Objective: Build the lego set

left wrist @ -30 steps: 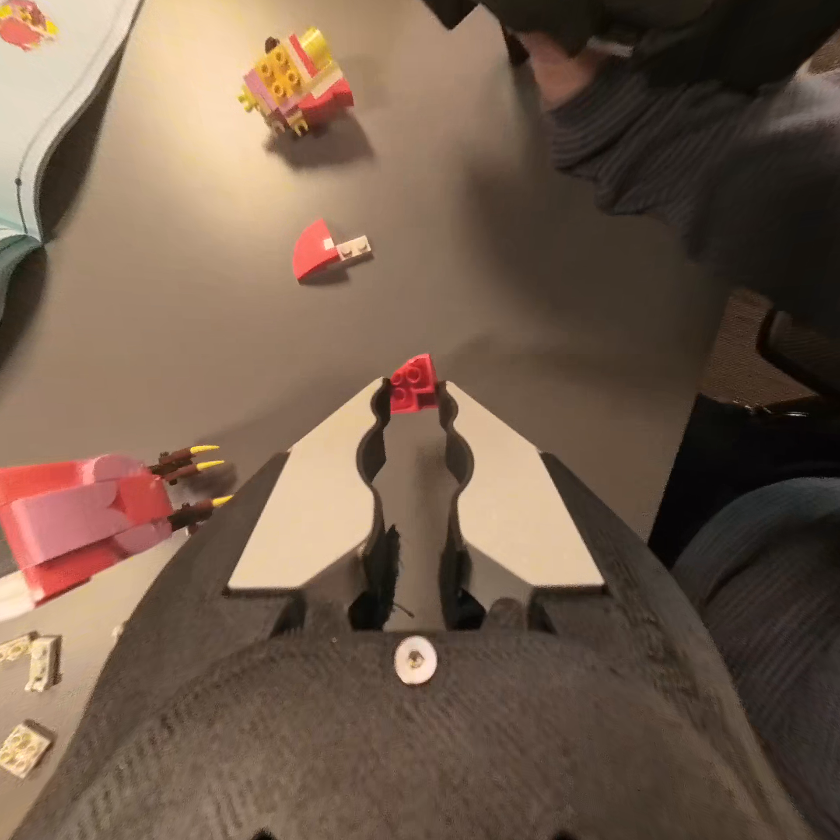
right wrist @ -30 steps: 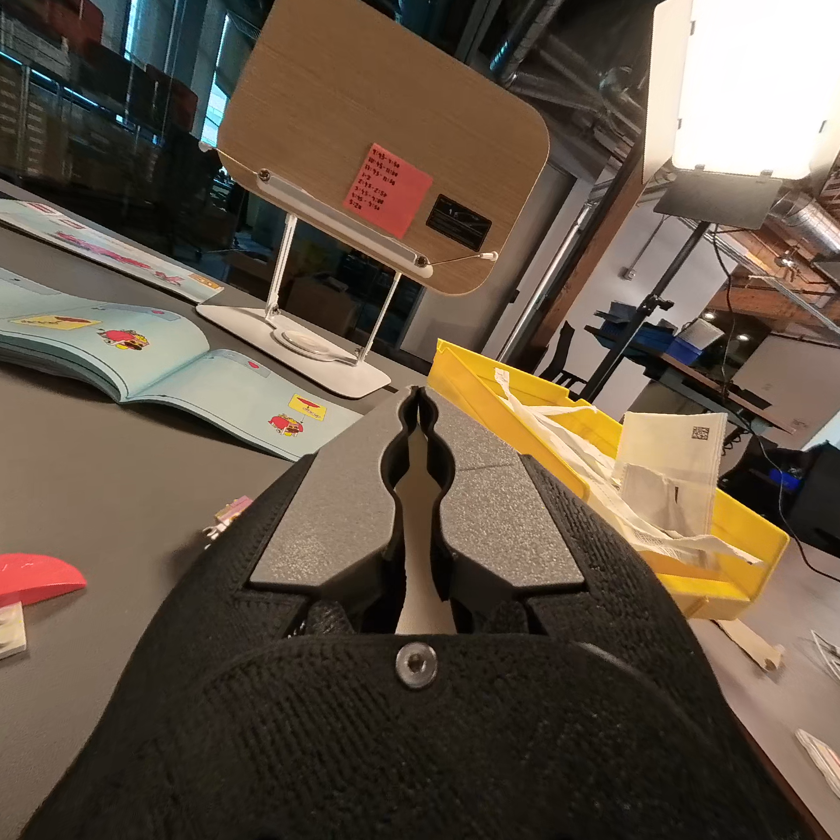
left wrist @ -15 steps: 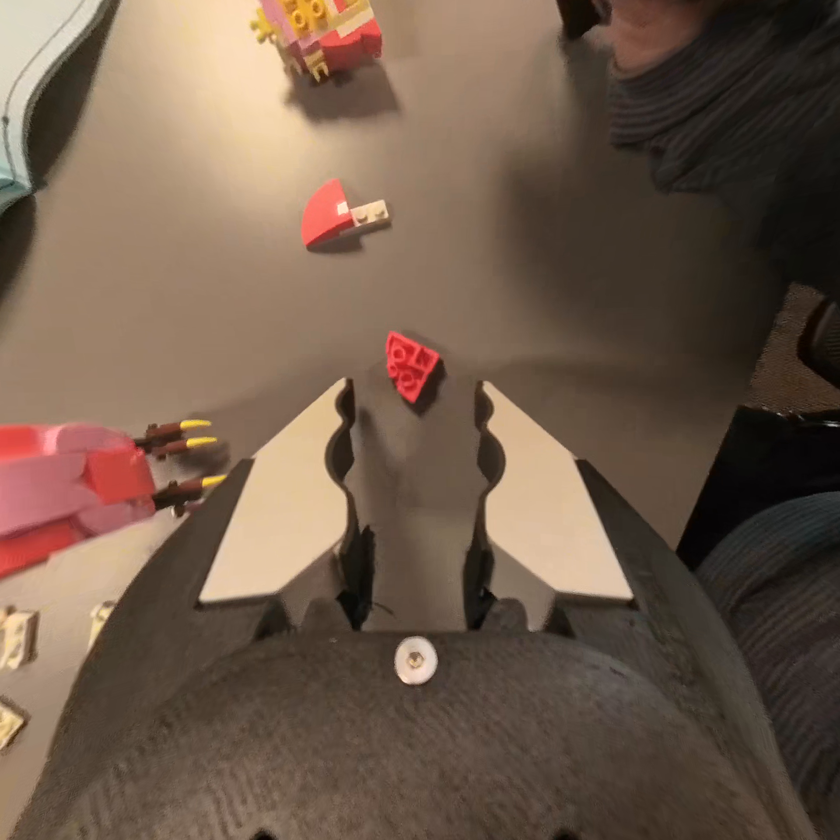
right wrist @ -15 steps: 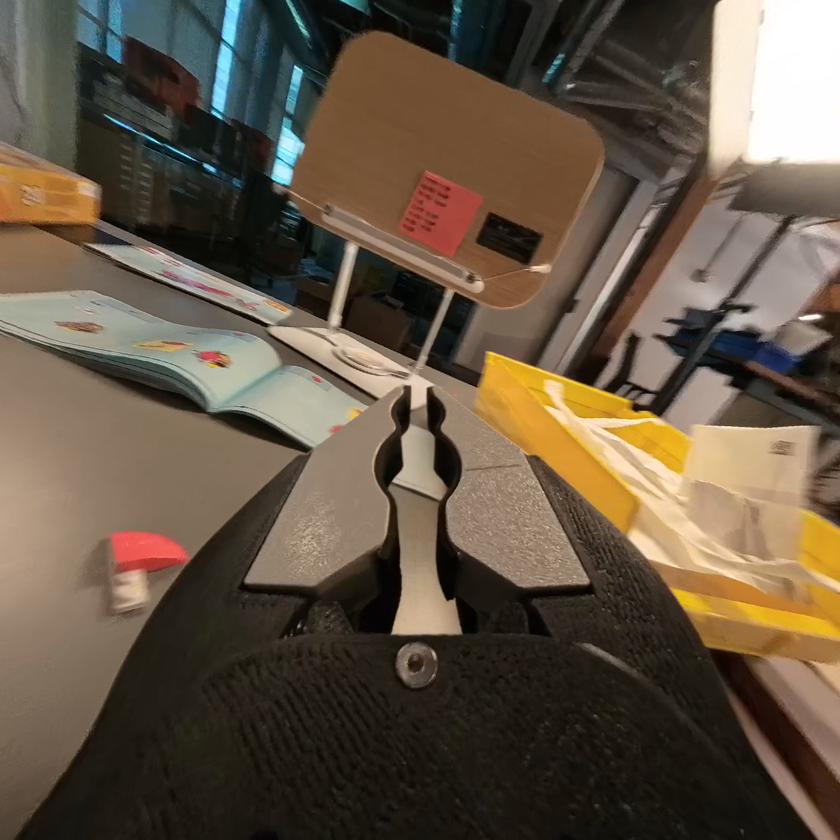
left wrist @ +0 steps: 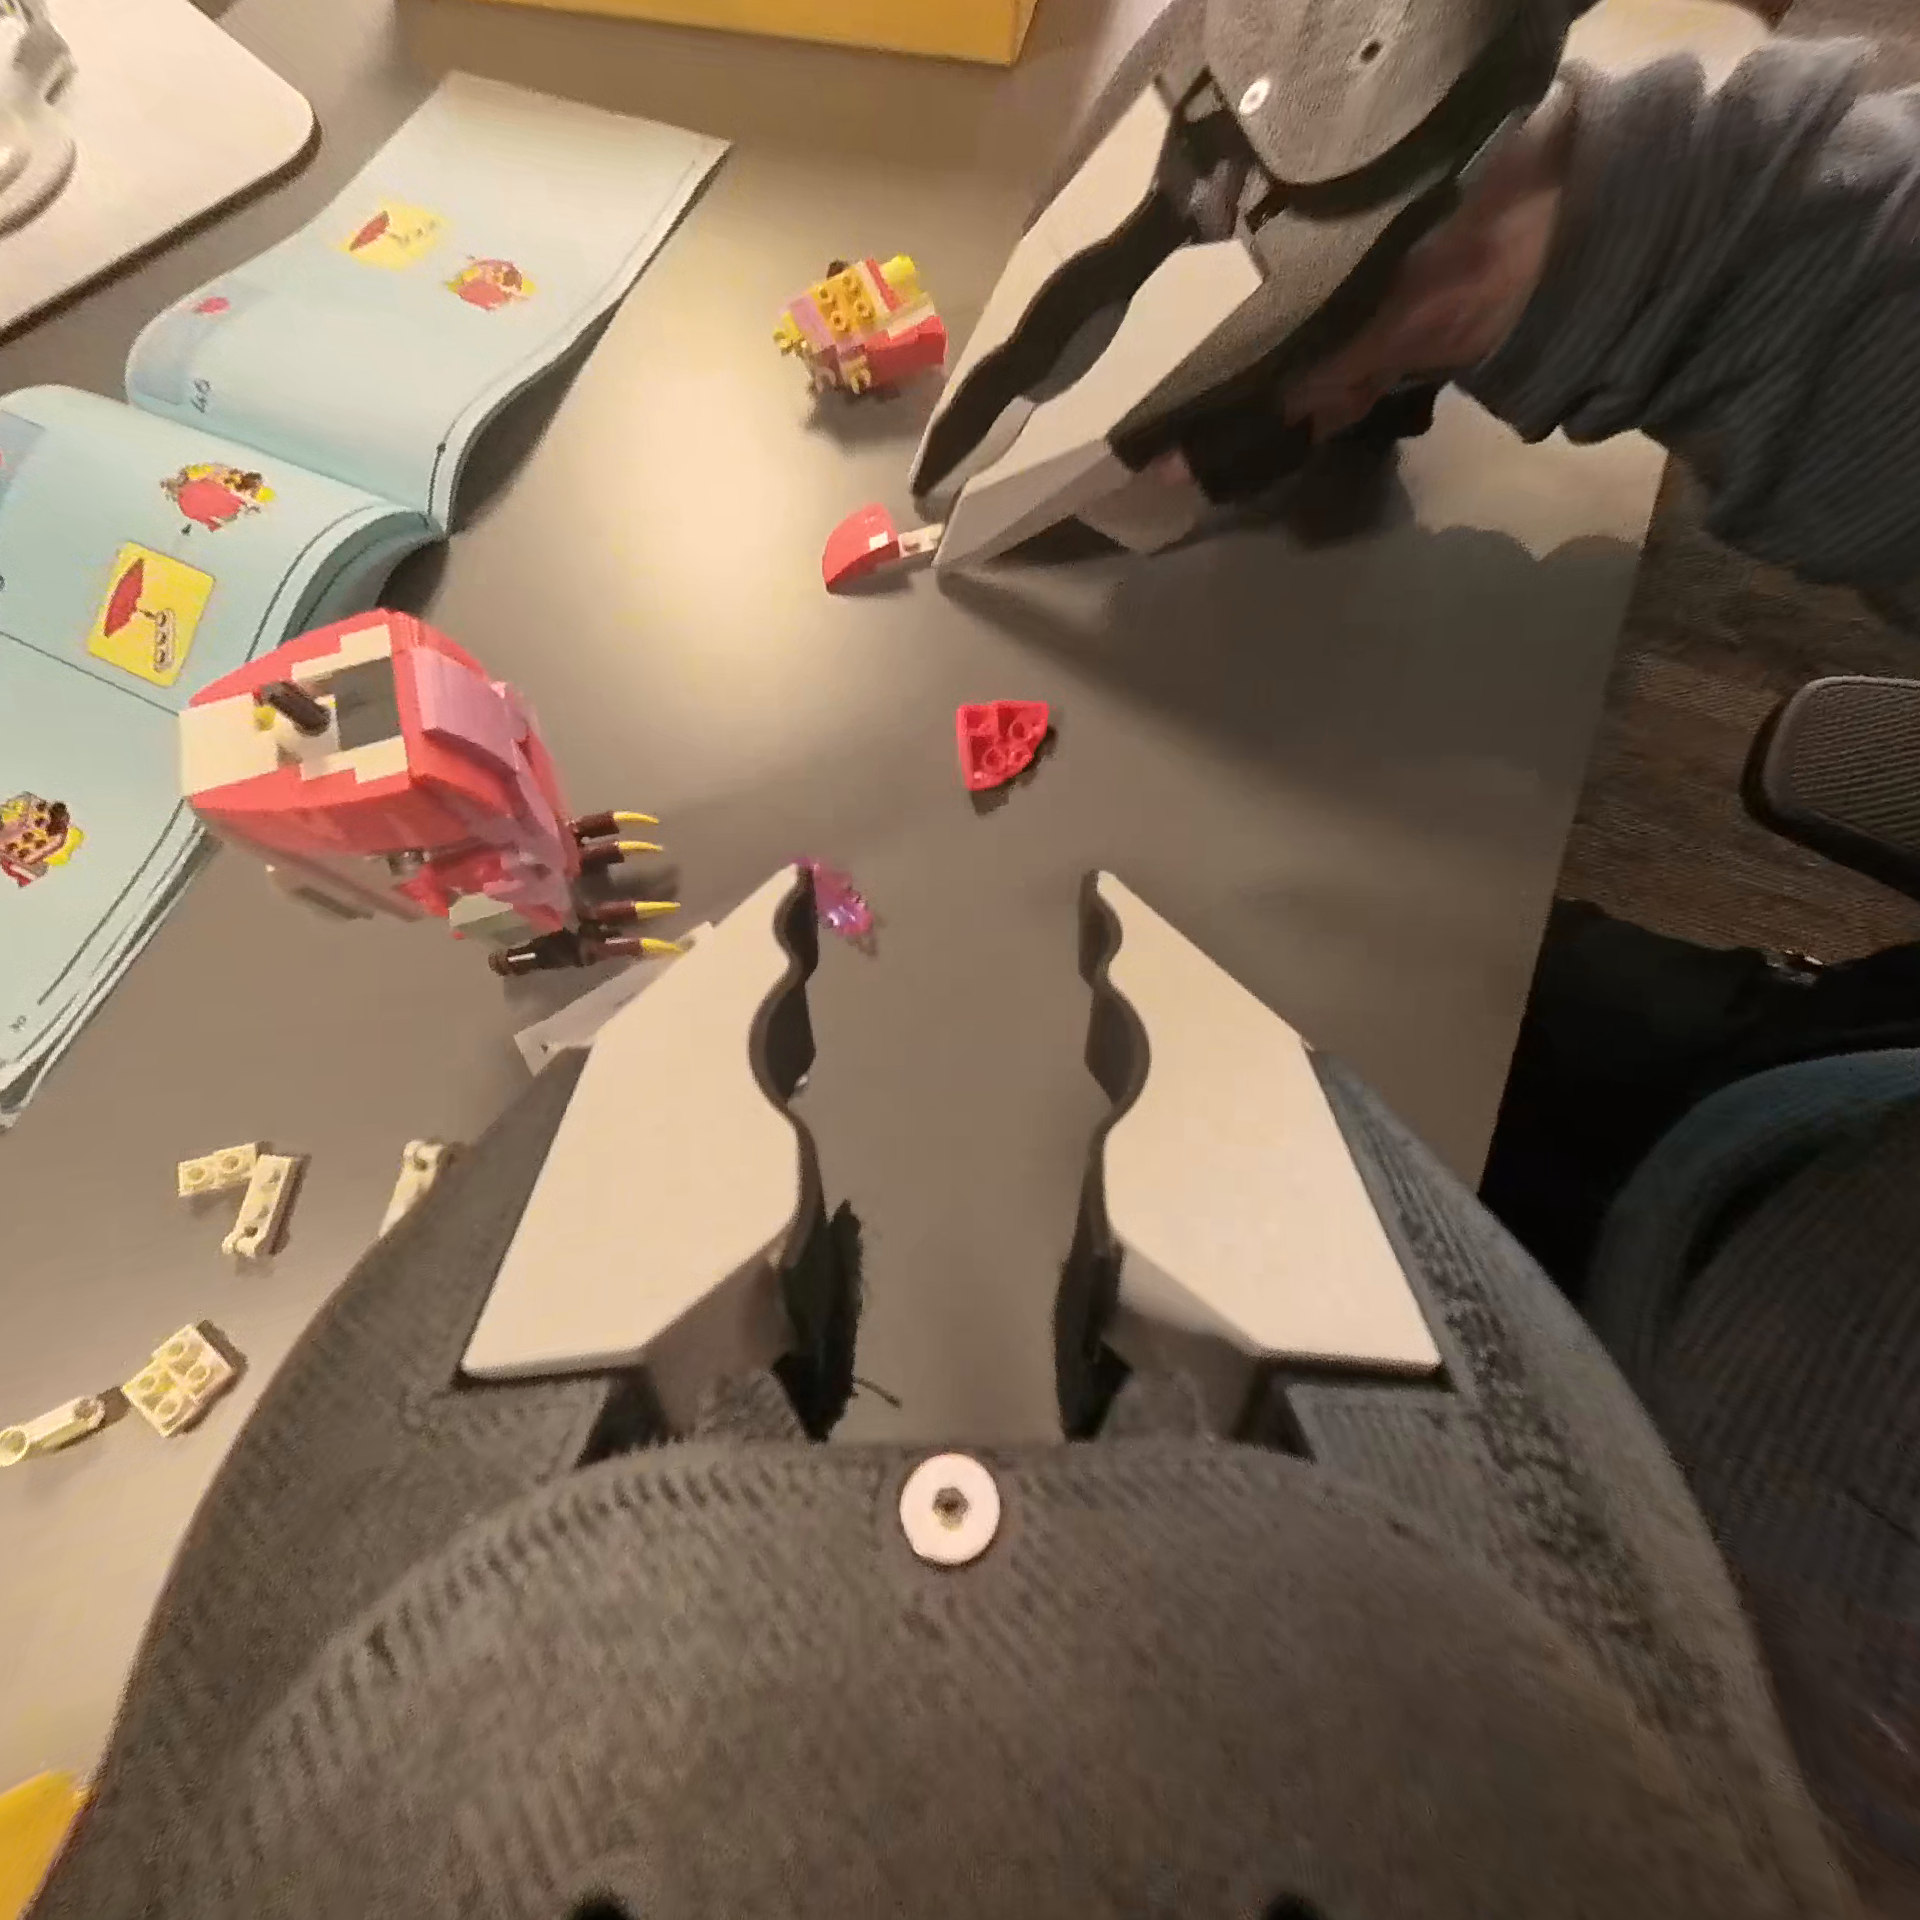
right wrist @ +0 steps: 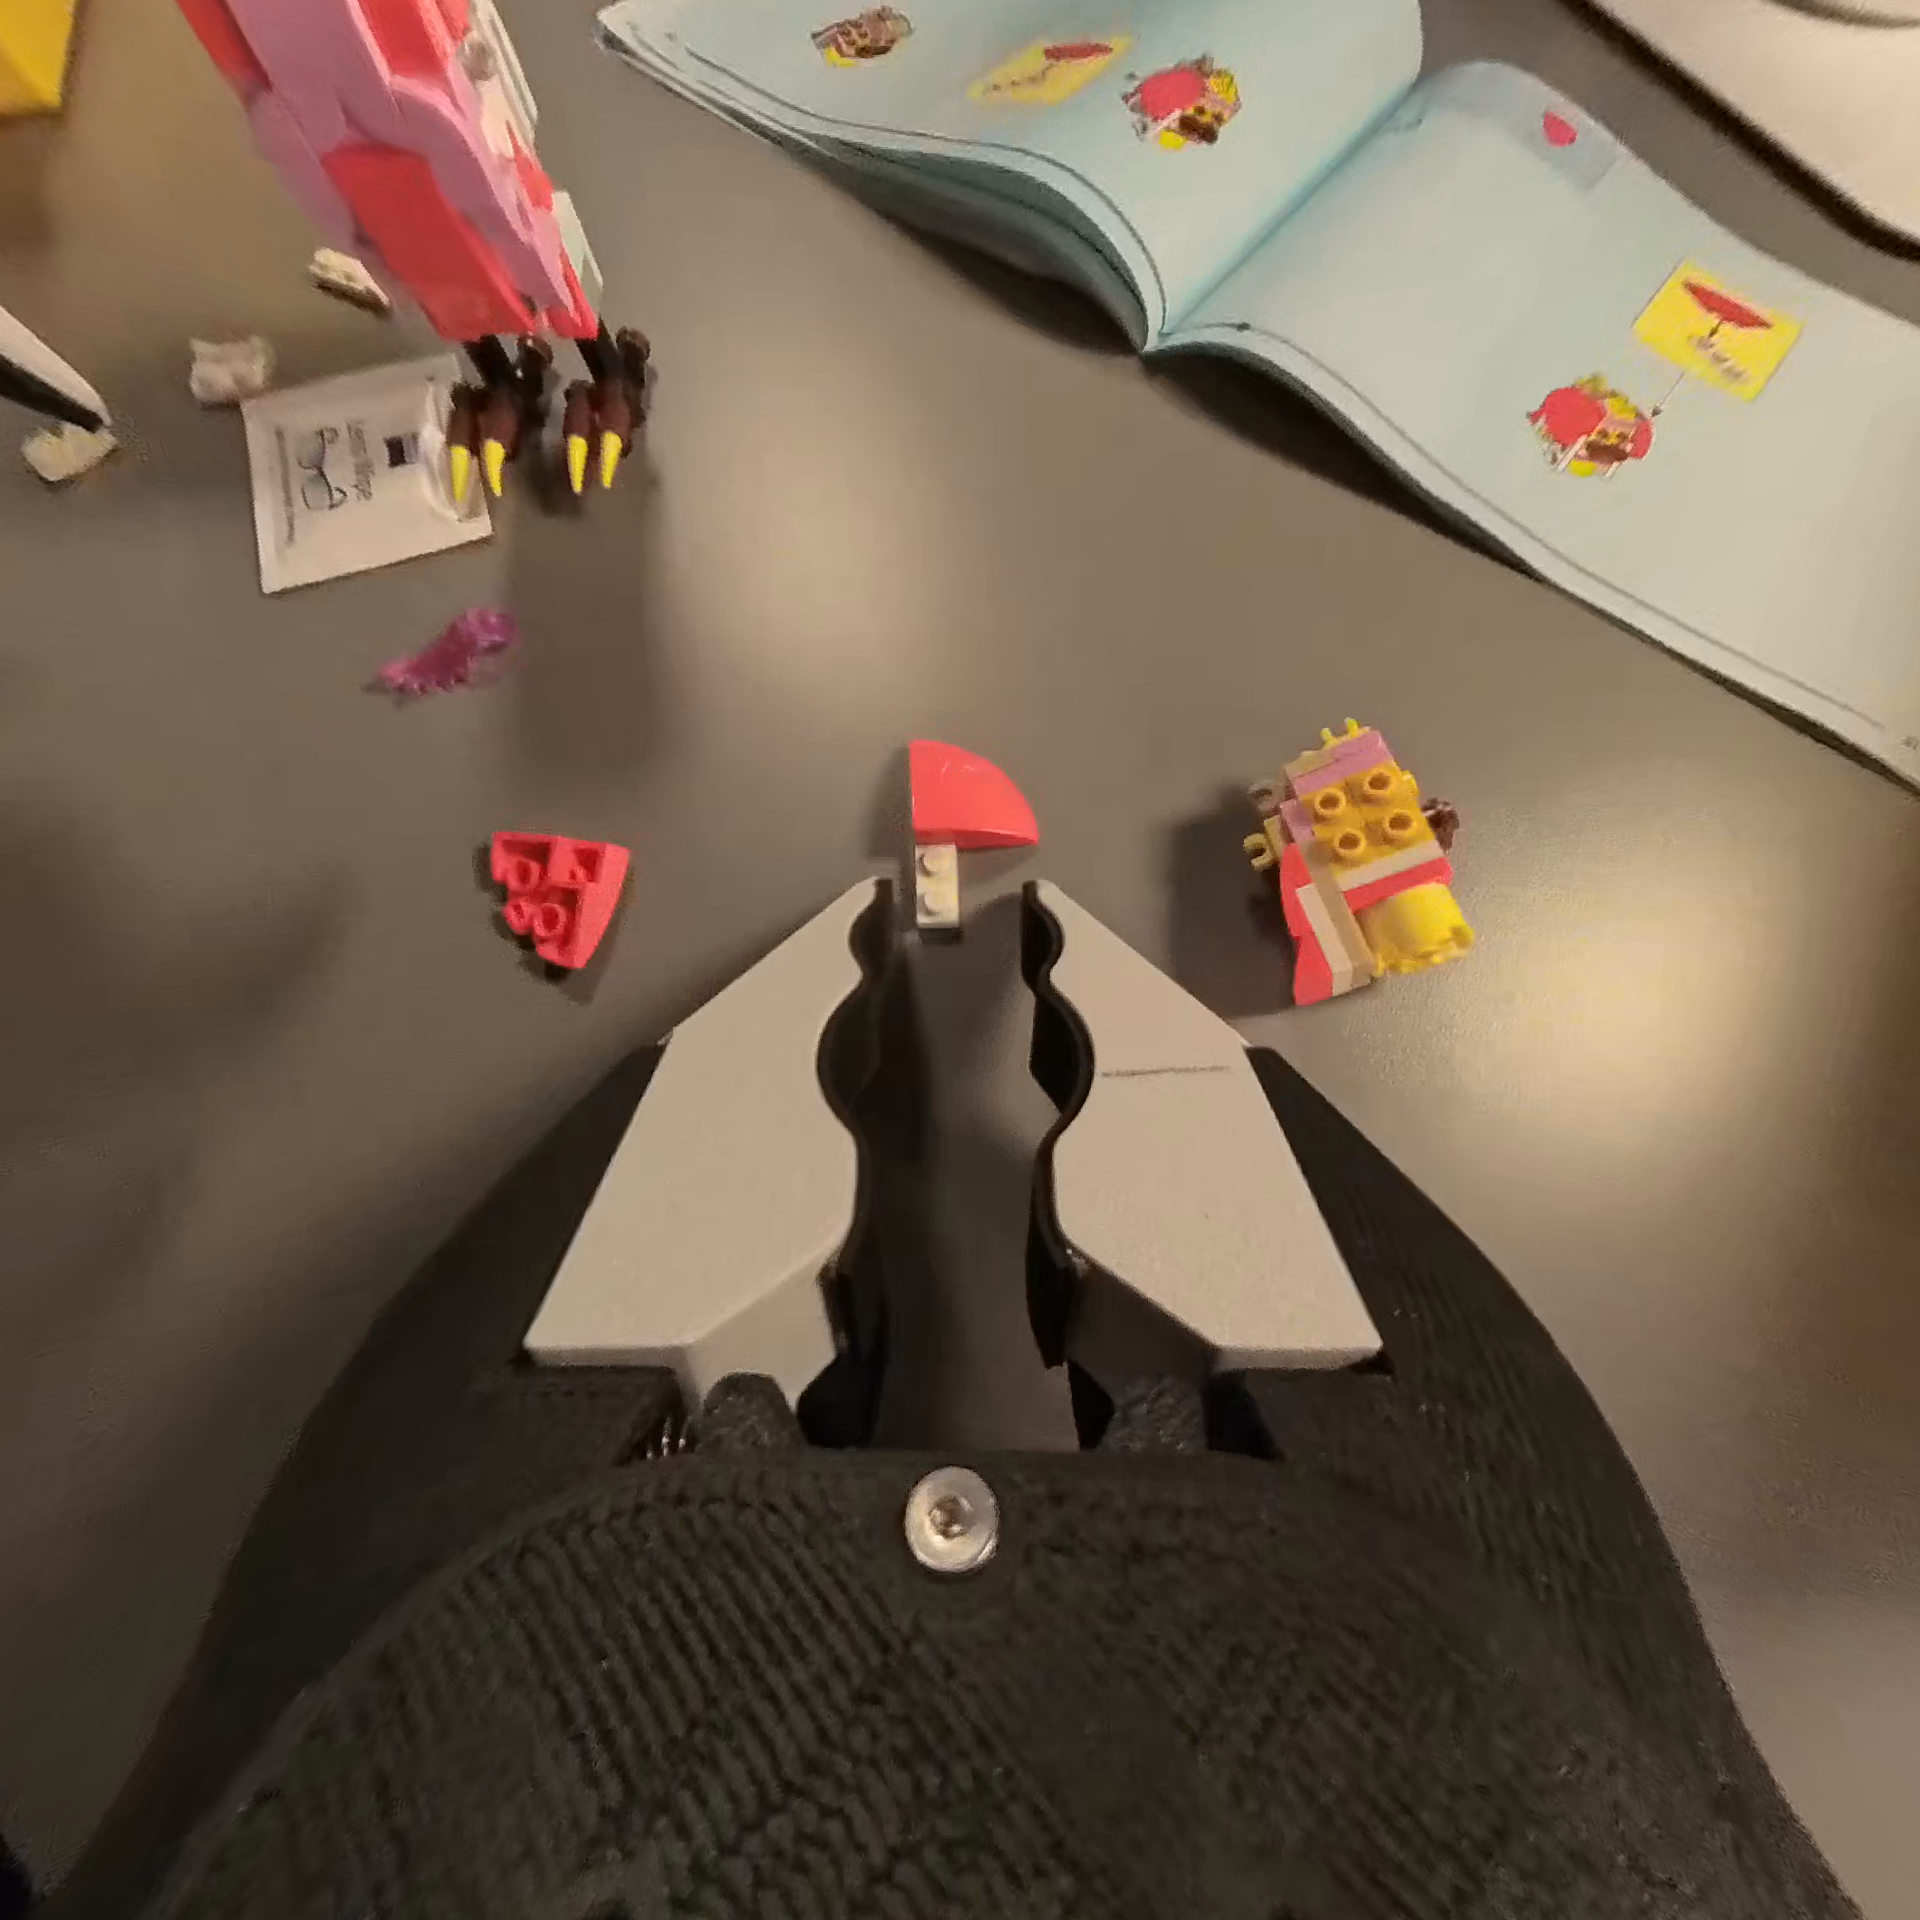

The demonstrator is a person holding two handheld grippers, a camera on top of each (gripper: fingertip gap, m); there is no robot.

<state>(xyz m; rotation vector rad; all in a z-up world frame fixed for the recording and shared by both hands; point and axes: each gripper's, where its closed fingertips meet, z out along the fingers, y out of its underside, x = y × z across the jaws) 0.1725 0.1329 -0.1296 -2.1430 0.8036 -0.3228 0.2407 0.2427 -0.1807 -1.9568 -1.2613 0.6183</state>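
left gripper [left wrist: 940, 883]: jaws spread, released small red wedge brick [left wrist: 1001, 744] onto bench [left wrist: 1299, 727]; pulled back
right gripper [right wrist: 956, 894]: swung down, jaws parted around small tan plate [right wrist: 935, 891]

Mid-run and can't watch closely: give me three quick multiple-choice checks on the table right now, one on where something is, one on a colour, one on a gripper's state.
1. Where is the small red wedge brick?
A. In the left gripper
B. Loose on the table
C. On the booklet

2. What colour are the claw tips on the big red-and-pink model?
A. Yellow
B. Blue
C. White

3. How does the right gripper stand?
A. Shut tight
B. Clamped on the yellow model
C. Open, the tan plate between its tips

Answers: B, it lies beyond the open left gripper; A, the tips are yellow; C, a gap shows beside the plate.
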